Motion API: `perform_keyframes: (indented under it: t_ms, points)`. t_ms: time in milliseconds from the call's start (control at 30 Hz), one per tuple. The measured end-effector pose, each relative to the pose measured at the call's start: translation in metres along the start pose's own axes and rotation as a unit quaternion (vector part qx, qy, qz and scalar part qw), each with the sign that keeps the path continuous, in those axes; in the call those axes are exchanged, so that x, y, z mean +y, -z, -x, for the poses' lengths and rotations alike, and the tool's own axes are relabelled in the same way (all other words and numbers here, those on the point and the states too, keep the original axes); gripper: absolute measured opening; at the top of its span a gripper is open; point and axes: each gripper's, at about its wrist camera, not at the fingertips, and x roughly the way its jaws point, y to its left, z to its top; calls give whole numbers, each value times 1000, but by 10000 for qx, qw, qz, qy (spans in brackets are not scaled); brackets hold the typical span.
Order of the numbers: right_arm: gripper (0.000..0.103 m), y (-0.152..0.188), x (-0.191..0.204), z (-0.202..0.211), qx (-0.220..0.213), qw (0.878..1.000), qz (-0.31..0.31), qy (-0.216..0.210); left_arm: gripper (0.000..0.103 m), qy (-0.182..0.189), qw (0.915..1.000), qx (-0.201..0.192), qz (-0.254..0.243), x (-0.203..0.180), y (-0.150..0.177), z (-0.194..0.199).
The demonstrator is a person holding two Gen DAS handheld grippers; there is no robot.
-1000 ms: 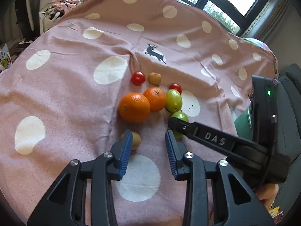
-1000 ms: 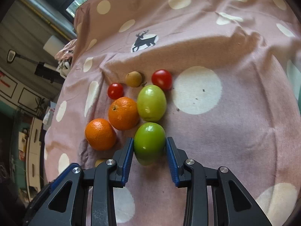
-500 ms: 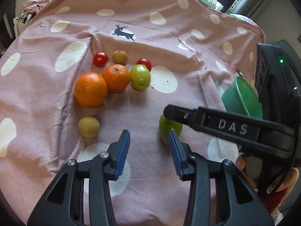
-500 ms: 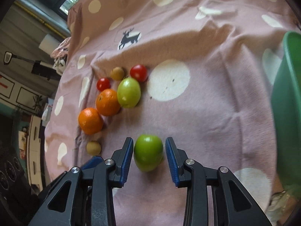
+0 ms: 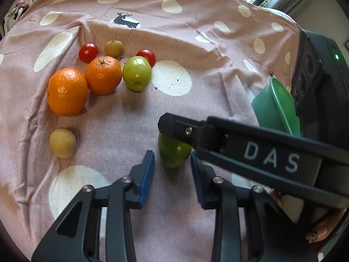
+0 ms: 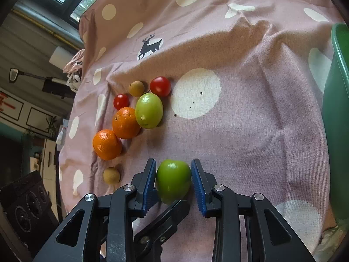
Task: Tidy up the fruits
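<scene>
Pinching a bright green fruit between the blue fingers of the right gripper, pads pressing on both its flanks. Hanging low over the pink spotted cloth toward its near edge; hard to tell whether lifted clear or brushing the fabric.

Drawing the left gripper in from beneath and beside, fingers just having been closing down to their narrowest. Gripping nothing: the same green fruit sitting just past their tips, not pressed by them.

Looking outward toward the left edge of the cloth:
- Lying just beside each other, below the deer print: two oranges and a paler green fruit.
- Sitting behind them: two red tomatoes and a small brown fruit.
- Resting alone nearer the near edge: a second small brown fruit.

Waiting at the right edge of the cloth, well apart from the cluster: a green bowl, interior not showing enough to tell whether holding anything.

Judging progress: barely starting. Carrying one fruit, apparently bound for the bowl, and not yet delivering it. Leaving seven pieces on the cloth to be gathered or sorted afterwards.
</scene>
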Motion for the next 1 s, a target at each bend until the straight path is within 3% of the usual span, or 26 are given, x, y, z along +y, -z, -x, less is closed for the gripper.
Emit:
perform_keyframes:
  t_ms: [400,1000]
  points:
    - [36,3,-1,9,-128,9997,-99,-194,30,-98,9992,-278,-255,-11,0,12]
    - [36,19,23,98,-1586,9866,273,-272,29,132,9853,-1338,-1054,-69,1,77]
